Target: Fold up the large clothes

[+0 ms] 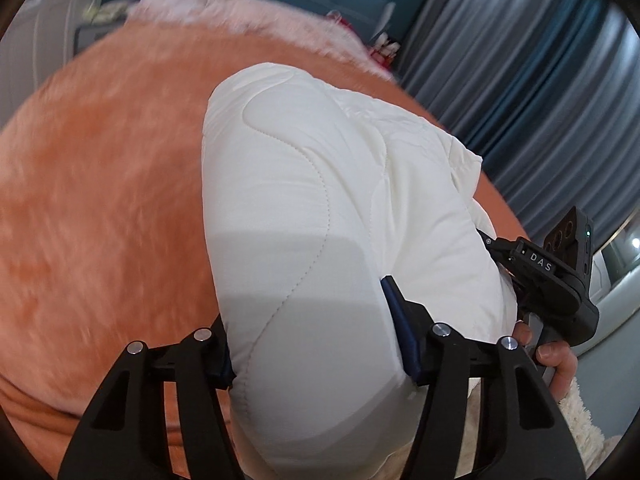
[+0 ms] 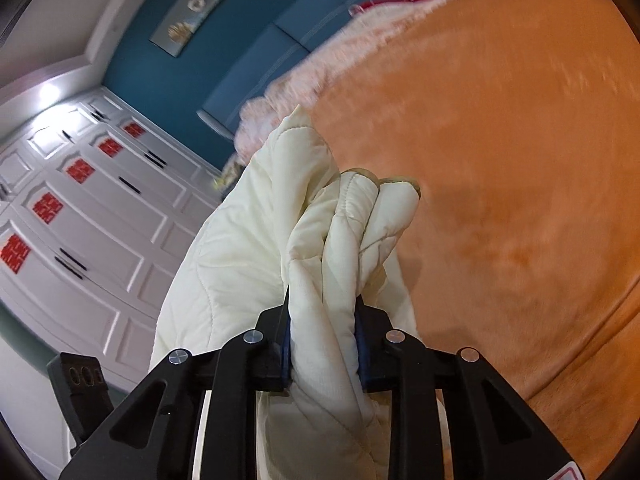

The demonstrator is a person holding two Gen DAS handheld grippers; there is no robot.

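Observation:
A thick white quilted garment (image 1: 304, 200) lies folded into a puffy bundle over the orange fleece bed cover (image 1: 100, 200). My left gripper (image 1: 308, 344) is shut on the near fold of the garment, jaws spread wide by its bulk. My right gripper (image 2: 322, 344) is shut on several bunched layers of the same garment (image 2: 344, 240), which stand up between the jaws above the orange cover (image 2: 500, 160). The right gripper also shows in the left wrist view (image 1: 548, 280), at the garment's right side, its fingertips hidden.
A pink fluffy blanket (image 1: 240, 4) lies at the far end of the bed against a blue headboard (image 2: 280, 48). Grey curtains (image 1: 520, 80) hang at the right. White wardrobe doors (image 2: 80, 200) with red stickers stand at the left.

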